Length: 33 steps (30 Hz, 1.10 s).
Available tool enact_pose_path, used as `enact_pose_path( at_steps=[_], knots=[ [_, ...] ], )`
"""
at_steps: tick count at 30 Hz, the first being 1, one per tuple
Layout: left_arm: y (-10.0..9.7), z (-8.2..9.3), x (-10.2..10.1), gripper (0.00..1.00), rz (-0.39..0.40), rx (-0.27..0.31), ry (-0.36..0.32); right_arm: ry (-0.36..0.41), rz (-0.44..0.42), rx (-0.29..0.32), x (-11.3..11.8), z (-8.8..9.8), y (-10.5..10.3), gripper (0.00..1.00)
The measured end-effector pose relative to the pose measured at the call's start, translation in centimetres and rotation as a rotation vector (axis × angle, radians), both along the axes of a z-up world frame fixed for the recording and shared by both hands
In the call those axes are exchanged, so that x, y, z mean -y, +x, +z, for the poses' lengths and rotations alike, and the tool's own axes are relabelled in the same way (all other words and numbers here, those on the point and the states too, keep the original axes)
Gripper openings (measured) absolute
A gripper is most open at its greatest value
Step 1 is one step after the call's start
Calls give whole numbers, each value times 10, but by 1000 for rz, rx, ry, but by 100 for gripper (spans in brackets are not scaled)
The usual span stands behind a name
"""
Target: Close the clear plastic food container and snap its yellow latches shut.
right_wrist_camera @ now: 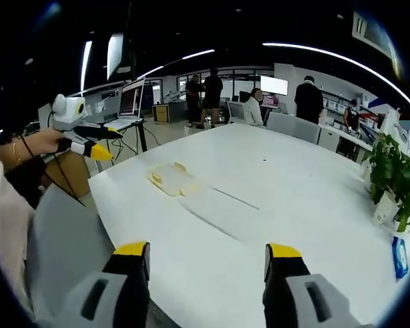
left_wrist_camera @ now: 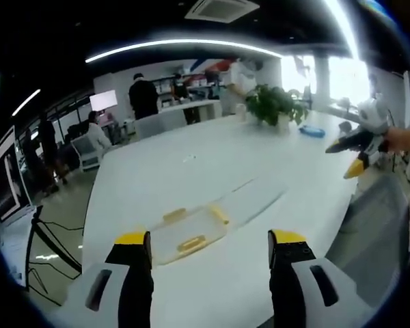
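Observation:
A clear plastic container (left_wrist_camera: 186, 234) with yellow latches (left_wrist_camera: 191, 243) lies low on the white table (left_wrist_camera: 212, 160), just beyond my left gripper (left_wrist_camera: 210, 247) and between its jaw lines. That gripper is open and holds nothing. A faint clear flat piece (left_wrist_camera: 253, 198) stretches from the container to the right; I cannot tell if it is the lid. In the right gripper view the container (right_wrist_camera: 169, 179) sits near the table's left edge, well ahead of my open right gripper (right_wrist_camera: 206, 258). The right gripper (left_wrist_camera: 359, 147) hovers off the table's right side. A hand holds the left gripper (right_wrist_camera: 89, 142) at the left.
A potted plant (left_wrist_camera: 277, 102) (right_wrist_camera: 393, 174) and a small blue object (left_wrist_camera: 313, 131) (right_wrist_camera: 400, 256) stand at the table's far end. A grey chair (right_wrist_camera: 61, 239) is beside the near edge. Several people (left_wrist_camera: 143, 96) and desks with monitors (right_wrist_camera: 273, 85) fill the room behind.

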<state>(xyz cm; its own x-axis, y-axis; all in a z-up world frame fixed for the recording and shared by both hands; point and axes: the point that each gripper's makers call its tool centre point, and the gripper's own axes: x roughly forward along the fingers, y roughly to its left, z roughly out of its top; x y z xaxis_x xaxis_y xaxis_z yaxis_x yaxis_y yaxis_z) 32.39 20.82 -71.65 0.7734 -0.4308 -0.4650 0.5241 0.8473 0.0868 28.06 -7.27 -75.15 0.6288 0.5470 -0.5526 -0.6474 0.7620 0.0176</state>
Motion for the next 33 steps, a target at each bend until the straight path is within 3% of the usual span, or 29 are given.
enact_pose_path(
  at_steps=[24, 33],
  knots=[
    [8, -14, -19, 67, 6, -25, 5, -28, 58, -19, -17, -4, 11, 66],
    [11, -28, -27, 67, 26, -59, -4, 18, 57, -40, -34, -4, 22, 66]
  ],
)
